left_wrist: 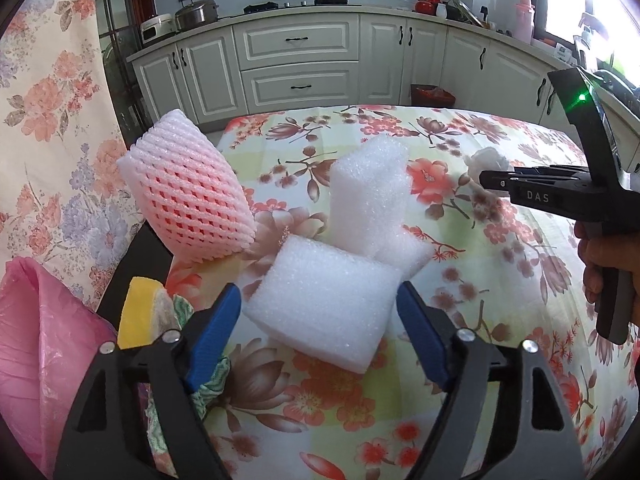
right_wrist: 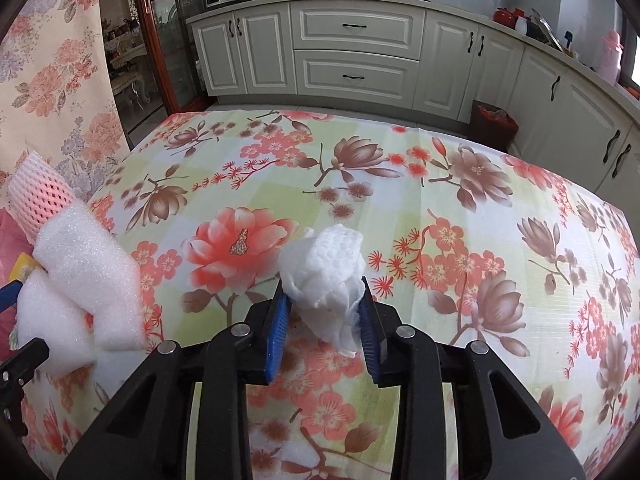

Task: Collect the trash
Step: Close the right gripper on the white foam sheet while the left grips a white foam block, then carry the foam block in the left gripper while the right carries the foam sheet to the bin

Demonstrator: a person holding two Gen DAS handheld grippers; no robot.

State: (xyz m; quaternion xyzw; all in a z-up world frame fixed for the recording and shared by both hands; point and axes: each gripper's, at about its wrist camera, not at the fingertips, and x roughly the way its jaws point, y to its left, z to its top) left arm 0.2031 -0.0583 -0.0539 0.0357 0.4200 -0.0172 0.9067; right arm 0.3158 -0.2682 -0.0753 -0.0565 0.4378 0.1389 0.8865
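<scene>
White tissue (right_wrist: 326,276) sat pinched in the right gripper (right_wrist: 325,312); the left gripper (left_wrist: 320,312), spread, straddled a foam block (left_wrist: 320,296), seemingly untouched, needing closing next.

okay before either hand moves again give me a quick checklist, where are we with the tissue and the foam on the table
1. Right gripper closed on the crumpled tissue: ok, blue pads press it from both sides.
2. Tissue lifted off the floral tablecloth: cannot tell.
3. Left gripper lined up on the near foam block: ok, the block sits between its jaws.
4. Left grip made: not ok, gaps show beside both pads.
5. Other trash waiting: the second foam block leans against the near one; the pink foam net stands to the left.
6. Pink plastic bag open to receive: cannot tell.
</scene>
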